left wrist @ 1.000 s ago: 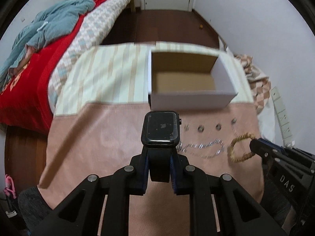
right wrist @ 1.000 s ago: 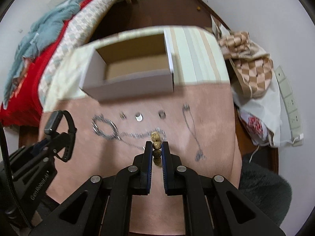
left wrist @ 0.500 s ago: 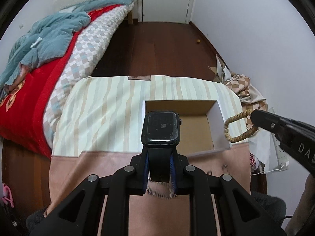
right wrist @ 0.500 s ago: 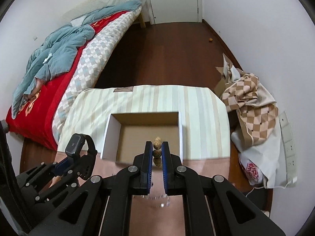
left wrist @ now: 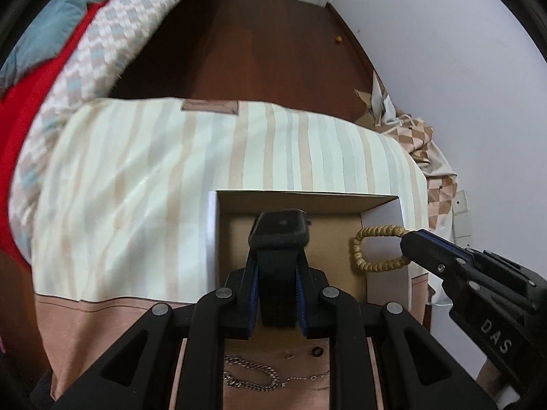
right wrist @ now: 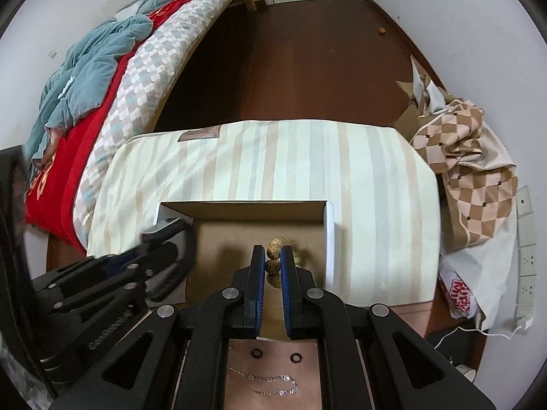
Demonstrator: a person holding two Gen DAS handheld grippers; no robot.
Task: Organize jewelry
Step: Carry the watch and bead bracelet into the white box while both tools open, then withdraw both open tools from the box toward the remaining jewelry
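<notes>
An open cardboard box (left wrist: 381, 212) (right wrist: 328, 225) stands on the cloth-covered table. My left gripper (left wrist: 277, 259) is shut on the strap of a black smartwatch (left wrist: 280, 227) and holds it over the box's left part. My right gripper (right wrist: 272, 264) is shut on a tan beaded bracelet (right wrist: 276, 246) over the box's right part; the bracelet (left wrist: 371, 249) hangs as a loop from that gripper in the left wrist view. The left gripper with the watch (right wrist: 164, 232) shows blurred in the right wrist view.
Silver chains (left wrist: 253, 377) (right wrist: 273, 381) and small rings (right wrist: 256, 353) (left wrist: 317, 352) lie on the pink cloth near me, under the grippers. A bed (right wrist: 102, 78) is at the left, checked fabric (right wrist: 471, 157) and wall sockets (right wrist: 526, 239) at the right.
Both grippers have lifted from the pink cloth and moved forward and down over the open box, the left with the watch, the right with the bracelet.
</notes>
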